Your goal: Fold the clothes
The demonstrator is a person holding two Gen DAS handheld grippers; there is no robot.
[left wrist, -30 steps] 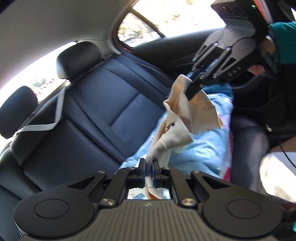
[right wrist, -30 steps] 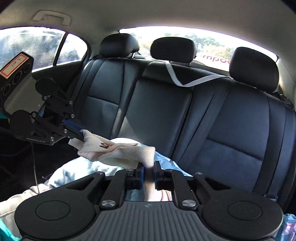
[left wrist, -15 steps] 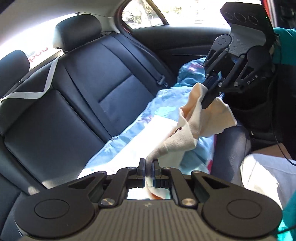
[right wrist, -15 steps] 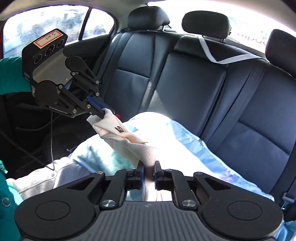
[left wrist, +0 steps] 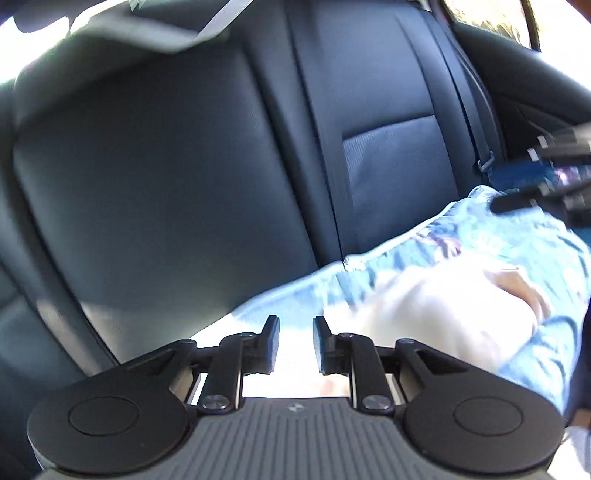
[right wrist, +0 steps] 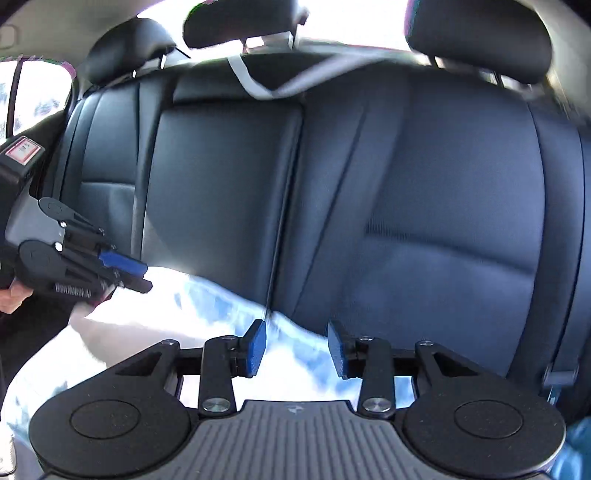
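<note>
A cream garment lies bunched on a light blue patterned cloth spread over the car's rear seat. My left gripper is open and empty, just above the cloth to the left of the garment. It also shows at the left of the right wrist view, open. My right gripper is open and empty above the blue cloth. It shows blurred at the right edge of the left wrist view. Both views are motion-blurred.
The dark leather seat back rises right behind the cloth, with headrests and a grey seat belt above. A belt buckle sits by the far door. The person's hand holds the left gripper.
Both grippers have let go of the cream garment and opened. The garment has dropped onto the blue cloth. Both grippers have moved lower and closer to the seat.
</note>
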